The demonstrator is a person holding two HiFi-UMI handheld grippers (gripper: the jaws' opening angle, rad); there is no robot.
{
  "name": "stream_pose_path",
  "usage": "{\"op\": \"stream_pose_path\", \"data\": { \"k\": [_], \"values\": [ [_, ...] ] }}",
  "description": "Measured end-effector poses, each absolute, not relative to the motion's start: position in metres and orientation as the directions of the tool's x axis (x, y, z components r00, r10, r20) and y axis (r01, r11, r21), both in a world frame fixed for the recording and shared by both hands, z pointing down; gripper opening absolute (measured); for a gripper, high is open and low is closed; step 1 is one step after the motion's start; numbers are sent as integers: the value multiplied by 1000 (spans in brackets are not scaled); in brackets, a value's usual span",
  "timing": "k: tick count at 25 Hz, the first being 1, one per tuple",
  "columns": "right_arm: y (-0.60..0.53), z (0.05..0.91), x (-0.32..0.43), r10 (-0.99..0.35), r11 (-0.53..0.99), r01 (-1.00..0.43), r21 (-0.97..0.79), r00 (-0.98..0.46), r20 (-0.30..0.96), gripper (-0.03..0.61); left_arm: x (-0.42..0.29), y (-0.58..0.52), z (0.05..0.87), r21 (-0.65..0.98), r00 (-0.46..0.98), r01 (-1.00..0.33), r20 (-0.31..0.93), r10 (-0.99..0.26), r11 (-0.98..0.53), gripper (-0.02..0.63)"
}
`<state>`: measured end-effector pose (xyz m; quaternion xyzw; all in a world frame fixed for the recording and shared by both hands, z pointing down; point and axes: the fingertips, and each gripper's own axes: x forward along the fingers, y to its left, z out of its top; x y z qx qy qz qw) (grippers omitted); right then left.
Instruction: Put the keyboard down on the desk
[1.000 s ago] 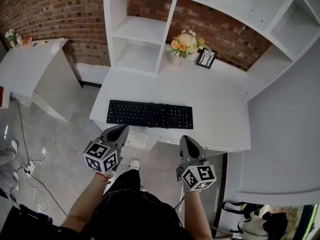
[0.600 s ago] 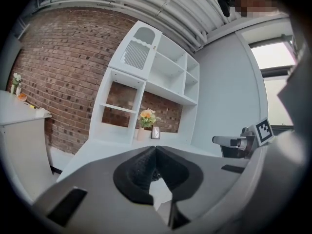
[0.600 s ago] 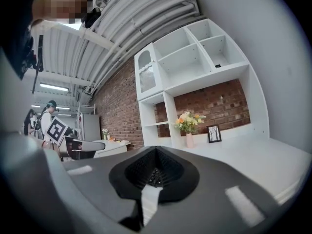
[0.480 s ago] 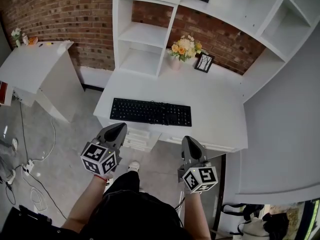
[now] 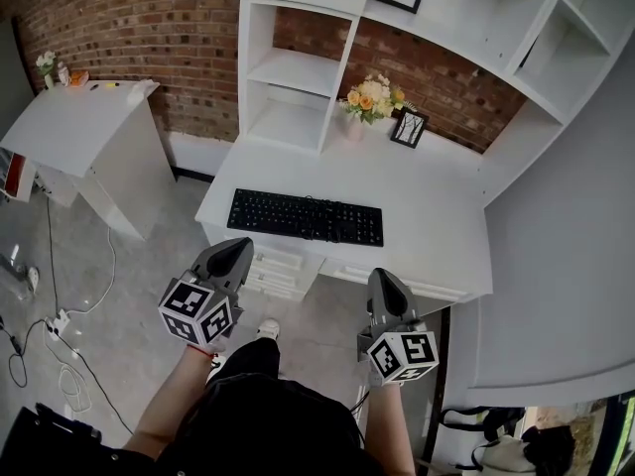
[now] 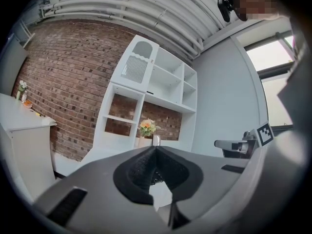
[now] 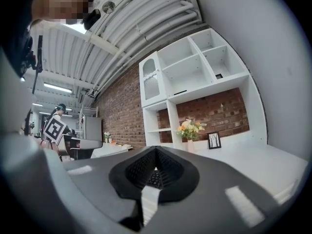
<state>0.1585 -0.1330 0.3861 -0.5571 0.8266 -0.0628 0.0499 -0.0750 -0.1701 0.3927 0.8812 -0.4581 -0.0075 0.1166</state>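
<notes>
A black keyboard [image 5: 305, 217] lies flat on the white desk [image 5: 427, 216], close to its front edge. Both grippers hang in front of the desk, short of the keyboard, and hold nothing. My left gripper [image 5: 241, 245] is shut and points at the desk's front left corner. My right gripper [image 5: 380, 275] is also shut and sits below the keyboard's right end. In the left gripper view the jaws [image 6: 155, 148] meet tip to tip, and a sliver of keyboard [image 6: 154, 176] shows through the gap behind them. The right gripper view shows the same closed tips [image 7: 156, 148] and keys [image 7: 155, 179].
A vase of flowers [image 5: 369, 99] and a small framed picture [image 5: 409, 126] stand at the back of the desk against the brick wall. White shelves [image 5: 290, 77] rise at the rear left. A separate white table [image 5: 74, 127] stands left. Cables [image 5: 62, 320] lie on the floor.
Both grippers have drawn back from the desk and risen a little, staying shut and empty. The keyboard has stayed where it lay.
</notes>
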Motion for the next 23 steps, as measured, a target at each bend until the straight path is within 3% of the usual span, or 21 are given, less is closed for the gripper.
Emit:
{"op": "stream_pose_path", "data": {
  "k": [23],
  "values": [
    [-101,361,150,-910,415,-901,-124,-409,-77,3,-75,-138,362,177,559,-818,22,-829,-547,-9]
  ]
}}
